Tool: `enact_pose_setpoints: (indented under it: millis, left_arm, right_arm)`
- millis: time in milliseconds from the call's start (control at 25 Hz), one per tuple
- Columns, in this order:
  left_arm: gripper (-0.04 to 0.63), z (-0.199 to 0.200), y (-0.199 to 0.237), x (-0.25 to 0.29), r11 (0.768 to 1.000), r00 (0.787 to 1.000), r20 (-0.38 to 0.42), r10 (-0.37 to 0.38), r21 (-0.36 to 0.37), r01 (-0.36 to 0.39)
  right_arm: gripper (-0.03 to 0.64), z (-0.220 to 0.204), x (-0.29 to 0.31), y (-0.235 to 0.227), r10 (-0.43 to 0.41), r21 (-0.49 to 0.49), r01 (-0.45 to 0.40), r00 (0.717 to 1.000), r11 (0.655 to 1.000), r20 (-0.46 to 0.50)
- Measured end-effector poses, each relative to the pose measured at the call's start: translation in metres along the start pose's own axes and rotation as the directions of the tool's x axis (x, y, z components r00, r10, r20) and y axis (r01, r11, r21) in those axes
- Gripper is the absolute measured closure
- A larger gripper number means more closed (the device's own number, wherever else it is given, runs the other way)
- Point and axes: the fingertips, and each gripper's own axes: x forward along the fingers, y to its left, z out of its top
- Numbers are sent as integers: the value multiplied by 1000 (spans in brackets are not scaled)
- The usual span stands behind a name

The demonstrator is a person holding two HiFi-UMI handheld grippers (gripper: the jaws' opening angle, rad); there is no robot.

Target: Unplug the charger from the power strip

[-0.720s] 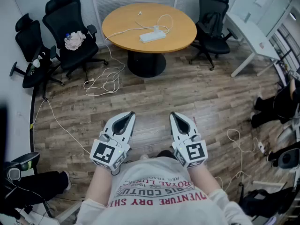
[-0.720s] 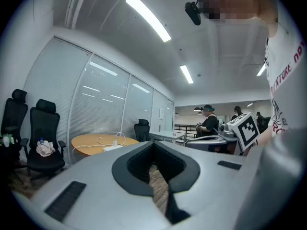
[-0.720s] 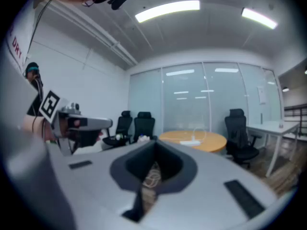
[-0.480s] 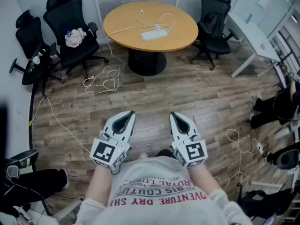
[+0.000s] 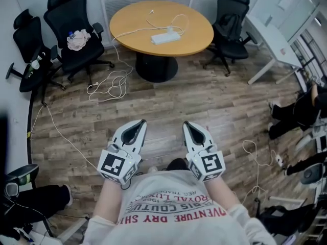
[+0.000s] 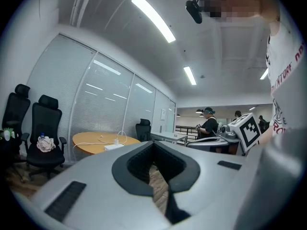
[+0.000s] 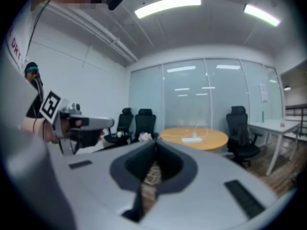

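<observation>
Well: head view. Both tools are held low in front of the person's shirt, side by side and apart, over wood floor. The left hand-held gripper [image 5: 139,123] and right hand-held gripper [image 5: 187,124] are both clenched, with nothing between the jaws. The round desk [image 5: 127,32] stands at 12 o'clock, well apart from them. The power strip [image 5: 165,38] lies near its middle, and the charger [image 5: 170,31] sits plugged in at the strip's far side. Black chairs [image 5: 71,17] stand at 10 o'clock and another at 1 o'clock. A loose white cable [image 5: 108,87] is coiled on the floor at 11 o'clock.

Left gripper view. The left hand-held gripper [image 6: 153,145] has its jaw tips together and empty. Desk [image 6: 88,140] and power strip [image 6: 114,147] lie at 10 o'clock, far off. A standing person [image 6: 209,124] is at 2 o'clock.

Right gripper view. The right hand-held gripper [image 7: 154,146] is clenched on nothing. Desk [image 7: 211,140] and power strip [image 7: 194,139] sit at 1 o'clock in the distance; the charger is too small to make out.
</observation>
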Motion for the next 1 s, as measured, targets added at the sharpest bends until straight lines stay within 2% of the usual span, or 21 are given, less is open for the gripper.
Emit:
enact_pose_setpoints:
  millis: [200,480,800,1000]
  left_arm:
    - [561,-6,-1,11,1000,1000,-14,-23,11,23]
    - [561,-12,7,53,1000,999,-40,14,12,-14]
    - [561,-12,13,142,993,992,-54,118,17,-117]
    - [561,-8,1,217,986,984,-64,164,29,-163]
  right_arm:
    - [588,-5,9,-7,2,16,-2,1000,1000,-2]
    - [588,-14,33,-40,50,36,-49,998,998,-28]
    - [588,-9,74,-137,111,52,-109,993,993,-37]
    - [588,-1,99,-218,153,51,-151,987,987,-54]
